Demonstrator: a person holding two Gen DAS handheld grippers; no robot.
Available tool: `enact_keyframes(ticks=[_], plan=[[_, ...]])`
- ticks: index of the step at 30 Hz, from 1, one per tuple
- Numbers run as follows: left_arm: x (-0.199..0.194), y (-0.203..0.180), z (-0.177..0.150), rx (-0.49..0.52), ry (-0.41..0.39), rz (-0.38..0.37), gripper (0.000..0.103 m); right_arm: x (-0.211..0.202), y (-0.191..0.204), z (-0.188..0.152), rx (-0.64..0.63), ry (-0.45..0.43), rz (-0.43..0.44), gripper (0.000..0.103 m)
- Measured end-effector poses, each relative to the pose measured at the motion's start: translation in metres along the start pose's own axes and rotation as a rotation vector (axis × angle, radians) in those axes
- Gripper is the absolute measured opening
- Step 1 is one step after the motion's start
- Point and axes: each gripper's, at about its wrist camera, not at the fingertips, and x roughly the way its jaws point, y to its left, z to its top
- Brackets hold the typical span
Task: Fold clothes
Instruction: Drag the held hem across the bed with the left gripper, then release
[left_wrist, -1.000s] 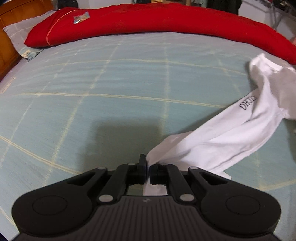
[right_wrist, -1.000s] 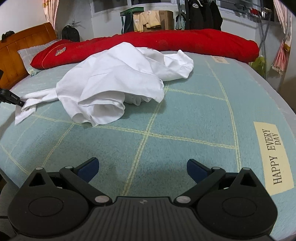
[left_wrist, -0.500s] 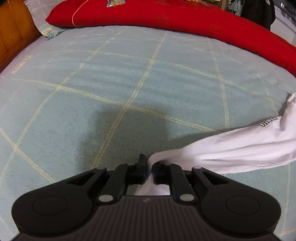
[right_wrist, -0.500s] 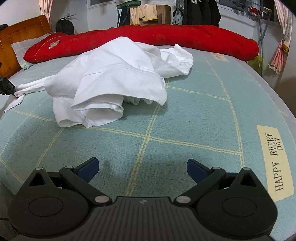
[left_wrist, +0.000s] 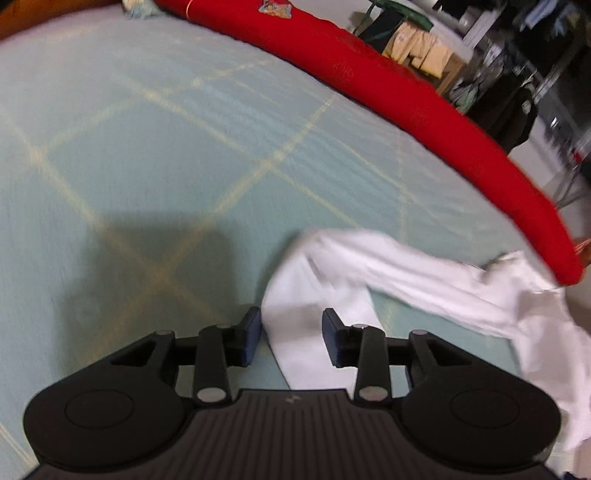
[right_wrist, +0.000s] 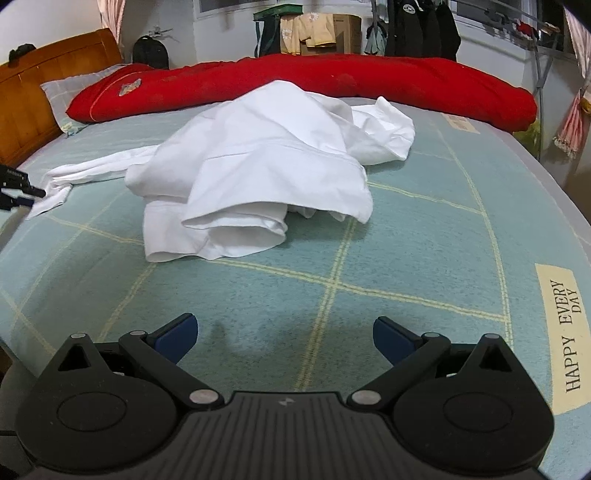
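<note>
On the green checked bedspread the left gripper has just been opening, jaws narrowly parted astride the white shirt's sleeve; spreading stage; right gripper, gaping empty, should next take the bunched hem.

I'm seeing soft indoor light; my left view is smearing with motion blur, edges are bulging, and a shadow is falling on the bedspread.

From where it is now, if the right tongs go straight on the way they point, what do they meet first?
Most likely the bare bedsheet. The right tongs are open, hold nothing and point down at it. The white garment lies farther along; depth is hard to judge.
</note>
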Motion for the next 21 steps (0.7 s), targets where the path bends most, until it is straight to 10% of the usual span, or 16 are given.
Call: enact_keyframes(ticks=[8,10,21], plan=[[0.0,-0.002,-0.039,-0.073,-0.102,-0.027,0.027,-0.009,0.01,-0.003,-0.007,-0.012,0.022,0.103],[-0.001,-0.008,-0.039,-0.054,-0.107,0.008,0.009,-0.01,0.013,-0.004,-0.018,-0.012,0.019,0.103],[-0.019,0.006,0.027,0.012,-0.189,0.166,0.007,-0.007,0.011,0.001,-0.02,-0.002,-0.016,0.103]])
